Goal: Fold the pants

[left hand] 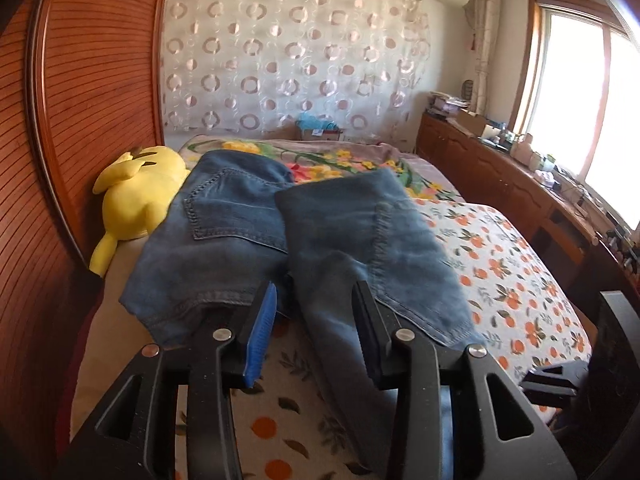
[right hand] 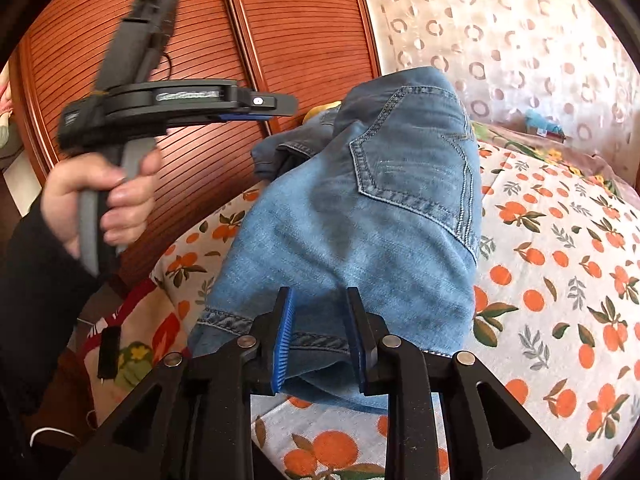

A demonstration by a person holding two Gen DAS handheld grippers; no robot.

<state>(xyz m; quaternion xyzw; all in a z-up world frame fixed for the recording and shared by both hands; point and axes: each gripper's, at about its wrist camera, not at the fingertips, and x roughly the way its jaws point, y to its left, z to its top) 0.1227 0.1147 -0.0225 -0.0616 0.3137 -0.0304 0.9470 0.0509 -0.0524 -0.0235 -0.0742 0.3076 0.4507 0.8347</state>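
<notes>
Only in the right wrist view: hand (right hand: pixel 100 196) at left, raising left gripper (right hand: pixel 280 106) clear of the jeans (right hand: pixel 360 208) at centre on the orange-print bedspread (right hand: pixel 560 280). Right gripper (right hand: pixel 320 336) part-open astride the denim hem, pads not pressing. Left wrist view: jaws apart, empty, yellow plush toy (left hand: pixel 136 200) at left

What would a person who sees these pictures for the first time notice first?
First the blue jeans, folded on the bed with its sheet of orange fruit, a back pocket facing up. Next the yellow plush toy, which lies left of the jeans by the wooden headboard. In the right wrist view, a hand holds the left gripper up in the air, above the jeans.
</notes>
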